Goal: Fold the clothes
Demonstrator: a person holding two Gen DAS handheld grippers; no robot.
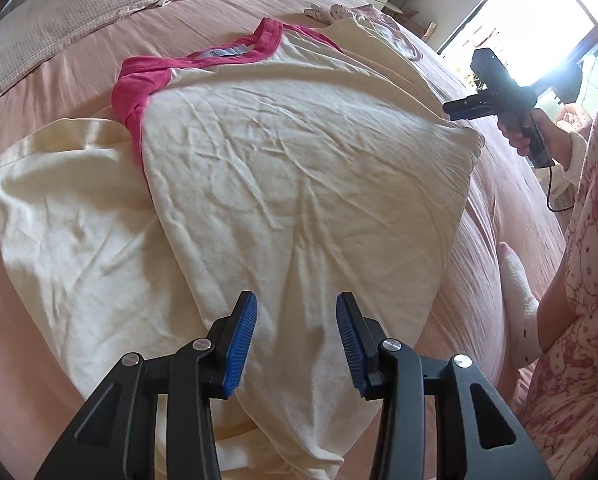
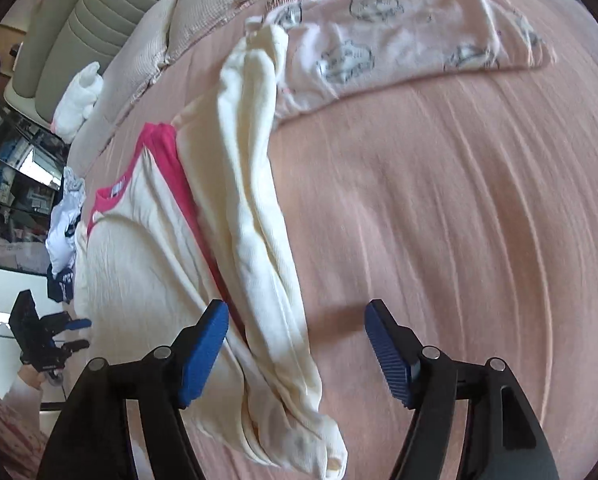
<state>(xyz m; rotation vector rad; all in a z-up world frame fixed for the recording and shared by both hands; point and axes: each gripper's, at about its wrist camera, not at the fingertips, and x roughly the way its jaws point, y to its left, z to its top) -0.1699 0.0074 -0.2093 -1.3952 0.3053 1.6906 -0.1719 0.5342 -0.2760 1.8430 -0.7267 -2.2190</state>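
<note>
The cream shirt [image 1: 283, 184] lies flat on the pink bedspread [image 2: 459, 220], its sleeve [image 2: 259, 208] stretched toward me. My right gripper [image 2: 297, 344] hangs wide apart over the cuff; my left gripper [image 1: 297, 344] stands partly apart, clamping nothing. Risk — grabbing bedspread with sleeve, dragging the body crooked.

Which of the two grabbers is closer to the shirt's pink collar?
Left, though not by much. The left gripper hangs over the cream body below the pink collar. The right gripper stands open over the sleeve at the shirt's side.
</note>
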